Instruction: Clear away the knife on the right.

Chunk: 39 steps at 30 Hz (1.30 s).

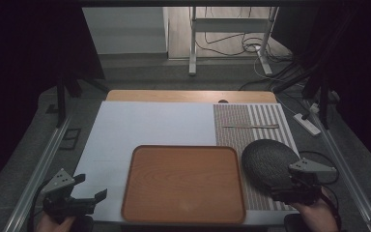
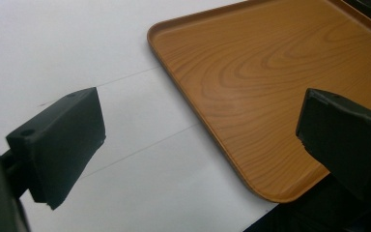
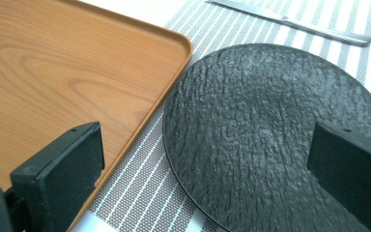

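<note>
Both claws gape empty, the left claw (image 1: 91, 197) beside the wooden tray (image 1: 184, 183) and the right claw (image 1: 294, 186) over the dark plate (image 1: 265, 159) on the striped mat (image 1: 251, 121), seemingly poised to lift it.

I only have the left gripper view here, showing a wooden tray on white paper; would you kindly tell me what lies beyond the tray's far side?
Observer: A round, black, slate-textured plate lies on a grey-and-white striped placemat, right of the brown rectangular wooden tray.
Operator: Thank you. Is the plate touching the tray?
Observer: In the right gripper view their rims come very close; I cannot tell whether they touch.
Operator: Is there any cutlery?
Observer: Yes, one silver metal knife lies on the placemat beyond the plate, apart from it.
Operator: And where is the right gripper?
Observer: The right gripper is over the plate's near edge, jaws open and holding nothing.
</note>
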Tool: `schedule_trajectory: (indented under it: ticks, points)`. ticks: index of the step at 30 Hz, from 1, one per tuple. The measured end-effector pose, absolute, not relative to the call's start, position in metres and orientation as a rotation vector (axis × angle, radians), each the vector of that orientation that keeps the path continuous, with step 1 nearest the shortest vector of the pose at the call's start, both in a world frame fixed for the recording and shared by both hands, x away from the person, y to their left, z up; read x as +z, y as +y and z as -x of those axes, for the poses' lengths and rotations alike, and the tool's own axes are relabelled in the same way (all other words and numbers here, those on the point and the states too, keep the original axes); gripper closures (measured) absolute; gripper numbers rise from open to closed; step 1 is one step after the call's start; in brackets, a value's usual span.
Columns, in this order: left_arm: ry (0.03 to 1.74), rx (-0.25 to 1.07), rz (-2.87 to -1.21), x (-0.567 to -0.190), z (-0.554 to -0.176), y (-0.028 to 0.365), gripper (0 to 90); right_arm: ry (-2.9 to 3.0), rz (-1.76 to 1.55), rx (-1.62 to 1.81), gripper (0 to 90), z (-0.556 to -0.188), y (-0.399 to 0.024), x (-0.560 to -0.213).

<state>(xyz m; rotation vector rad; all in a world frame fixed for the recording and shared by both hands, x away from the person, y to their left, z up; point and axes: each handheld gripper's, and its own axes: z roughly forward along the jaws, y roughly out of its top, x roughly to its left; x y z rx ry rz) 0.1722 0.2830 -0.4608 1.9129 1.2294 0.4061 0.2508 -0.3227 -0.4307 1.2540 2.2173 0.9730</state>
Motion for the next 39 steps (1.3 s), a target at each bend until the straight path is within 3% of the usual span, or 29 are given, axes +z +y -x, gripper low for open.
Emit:
schedule_trajectory:
  ticks: [39]
  points:
    - [1.241,0.398,-1.908,-0.461,-0.173,0.284,3.5,2.298,-1.226,0.964,0.1,-0.320,-0.311,-0.443]
